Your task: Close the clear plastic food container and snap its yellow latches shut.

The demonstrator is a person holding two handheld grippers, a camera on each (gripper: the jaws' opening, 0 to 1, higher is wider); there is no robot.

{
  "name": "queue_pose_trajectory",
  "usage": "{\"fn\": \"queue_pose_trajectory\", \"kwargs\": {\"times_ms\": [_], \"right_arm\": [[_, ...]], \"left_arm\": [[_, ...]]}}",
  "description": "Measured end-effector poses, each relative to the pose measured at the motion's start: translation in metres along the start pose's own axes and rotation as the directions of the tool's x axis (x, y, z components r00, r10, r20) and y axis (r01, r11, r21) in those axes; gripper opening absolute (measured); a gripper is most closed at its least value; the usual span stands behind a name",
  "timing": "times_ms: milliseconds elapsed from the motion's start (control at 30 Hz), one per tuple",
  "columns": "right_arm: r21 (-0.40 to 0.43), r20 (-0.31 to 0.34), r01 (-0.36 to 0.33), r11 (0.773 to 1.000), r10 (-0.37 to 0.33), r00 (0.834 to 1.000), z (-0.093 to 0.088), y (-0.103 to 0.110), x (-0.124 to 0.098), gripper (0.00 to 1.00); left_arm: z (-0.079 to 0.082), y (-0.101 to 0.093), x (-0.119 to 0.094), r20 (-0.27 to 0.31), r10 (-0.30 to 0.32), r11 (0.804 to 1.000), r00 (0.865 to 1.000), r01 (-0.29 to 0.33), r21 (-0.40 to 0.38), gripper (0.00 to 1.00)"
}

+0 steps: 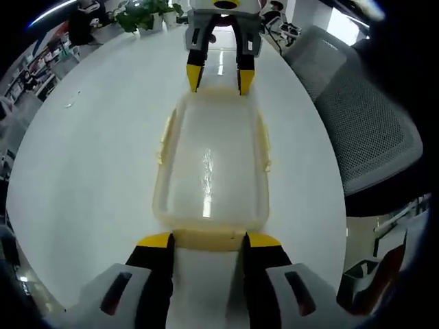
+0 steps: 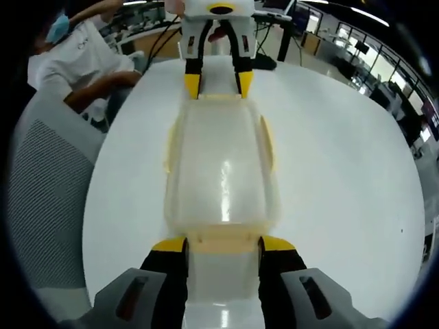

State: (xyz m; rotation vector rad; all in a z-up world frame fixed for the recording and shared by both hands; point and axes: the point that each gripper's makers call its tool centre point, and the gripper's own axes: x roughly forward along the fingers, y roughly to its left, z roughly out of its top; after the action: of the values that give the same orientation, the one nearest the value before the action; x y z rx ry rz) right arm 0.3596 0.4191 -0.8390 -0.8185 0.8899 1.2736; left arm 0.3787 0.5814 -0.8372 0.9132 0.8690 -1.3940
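Clear plastic food container (image 1: 211, 171) with pale yellow latches sits on the white counter (image 1: 89, 157) between my left gripper (image 1: 208, 241) and right gripper (image 2: 222, 245), jaws apart at both end latches. Uneven pressing could slide it.

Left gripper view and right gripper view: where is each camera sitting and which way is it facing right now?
Left gripper view: rides the left gripper, looks along the clear container toward the right gripper; grey mesh chair alongside.
Right gripper view: rides the right gripper, looks the opposite way along the container toward the left gripper; a seated person beyond.
Shared: the lidded container on the white table, each gripper at one end, yellow end latch between its own jaws.
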Motion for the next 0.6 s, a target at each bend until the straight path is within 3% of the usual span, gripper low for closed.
{"fn": "queue_pose_trajectory", "kwargs": {"times_ms": [600], "right_arm": [[0.033, -0.031, 0.006, 0.999, -0.005, 1.0, -0.0009, 0.0007, 0.001, 0.39]], "left_arm": [[0.0011, -0.0022, 0.0003, -0.032, -0.002, 1.0, 0.999, 0.002, 0.002, 0.39]]}}
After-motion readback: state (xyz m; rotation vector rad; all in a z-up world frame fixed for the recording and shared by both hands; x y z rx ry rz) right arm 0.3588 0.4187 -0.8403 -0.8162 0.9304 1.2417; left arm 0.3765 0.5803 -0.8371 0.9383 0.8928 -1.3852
